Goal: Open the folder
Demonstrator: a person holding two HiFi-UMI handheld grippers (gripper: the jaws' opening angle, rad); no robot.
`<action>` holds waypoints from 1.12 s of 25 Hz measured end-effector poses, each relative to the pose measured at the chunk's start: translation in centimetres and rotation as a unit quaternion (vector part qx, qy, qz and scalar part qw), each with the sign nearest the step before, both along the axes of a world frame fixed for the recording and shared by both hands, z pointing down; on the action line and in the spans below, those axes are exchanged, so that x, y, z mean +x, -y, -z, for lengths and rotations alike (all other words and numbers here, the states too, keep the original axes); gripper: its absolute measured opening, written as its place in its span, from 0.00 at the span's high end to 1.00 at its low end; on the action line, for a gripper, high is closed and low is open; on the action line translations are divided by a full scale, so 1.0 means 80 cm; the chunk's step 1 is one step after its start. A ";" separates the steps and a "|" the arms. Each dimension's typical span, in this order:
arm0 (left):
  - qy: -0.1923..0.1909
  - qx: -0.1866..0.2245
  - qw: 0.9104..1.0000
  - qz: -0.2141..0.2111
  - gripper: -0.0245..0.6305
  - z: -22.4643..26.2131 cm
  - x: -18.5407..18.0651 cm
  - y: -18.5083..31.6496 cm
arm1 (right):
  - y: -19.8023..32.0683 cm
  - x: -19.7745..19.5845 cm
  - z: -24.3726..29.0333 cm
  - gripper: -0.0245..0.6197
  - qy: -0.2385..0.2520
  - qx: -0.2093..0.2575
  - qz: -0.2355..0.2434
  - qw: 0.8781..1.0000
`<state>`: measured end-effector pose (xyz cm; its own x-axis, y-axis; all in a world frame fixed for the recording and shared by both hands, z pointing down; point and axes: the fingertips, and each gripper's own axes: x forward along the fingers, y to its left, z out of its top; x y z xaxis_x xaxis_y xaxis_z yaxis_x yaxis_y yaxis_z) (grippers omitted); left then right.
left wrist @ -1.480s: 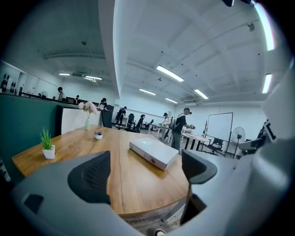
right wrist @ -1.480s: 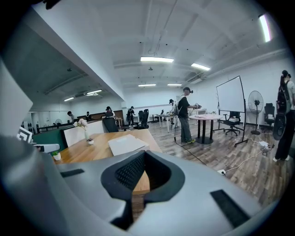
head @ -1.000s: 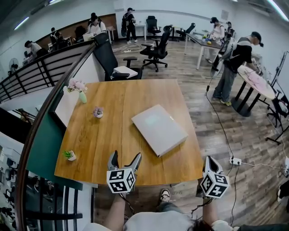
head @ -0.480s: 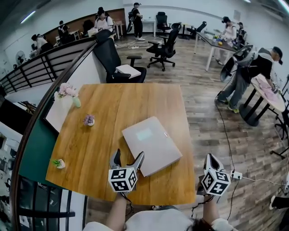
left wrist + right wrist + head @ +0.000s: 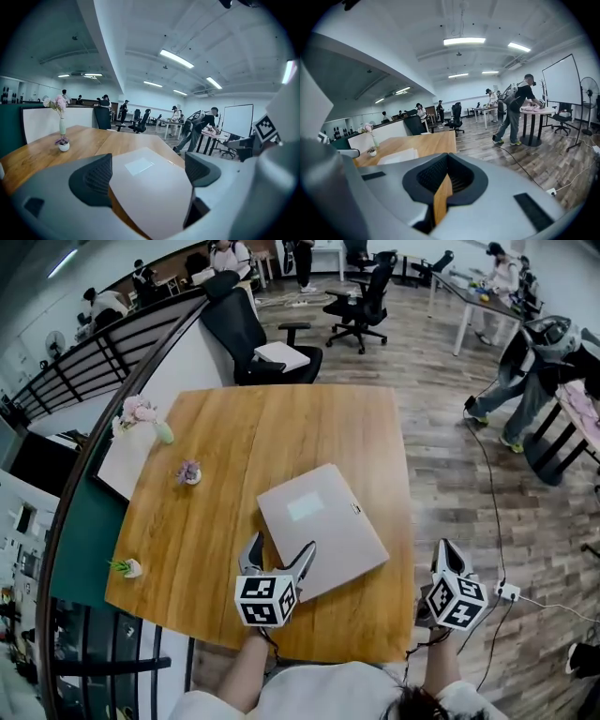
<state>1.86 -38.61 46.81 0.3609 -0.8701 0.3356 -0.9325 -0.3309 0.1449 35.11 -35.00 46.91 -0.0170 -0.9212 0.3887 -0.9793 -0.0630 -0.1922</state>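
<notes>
A closed light-grey folder (image 5: 319,526) with a pale label lies flat on the wooden table (image 5: 216,521), towards its near right side. My left gripper (image 5: 279,549) is open at the folder's near left edge, its right finger over that edge. In the left gripper view the folder (image 5: 150,187) fills the gap between the wide-apart jaws of the left gripper (image 5: 147,171). My right gripper (image 5: 446,549) hangs off the table's right edge, apart from the folder. In the right gripper view the right gripper (image 5: 445,180) is shut, with only a thin slit of table wood showing.
A vase of pink flowers (image 5: 141,413), a small flower pot (image 5: 190,472) and a tiny plant (image 5: 127,567) stand along the table's left side. A black office chair (image 5: 253,334) is behind the table. A cable and power strip (image 5: 506,592) lie on the floor at right. People work further back.
The left gripper has come forward from the table's near edge to the folder's near left edge. The head view has shifted, and the right gripper stays beside the table.
</notes>
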 end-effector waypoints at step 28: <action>0.141 -0.088 0.937 -0.308 0.21 -0.101 0.220 -0.034 | -0.130 0.095 -0.055 0.96 0.019 -0.055 -0.125 0.991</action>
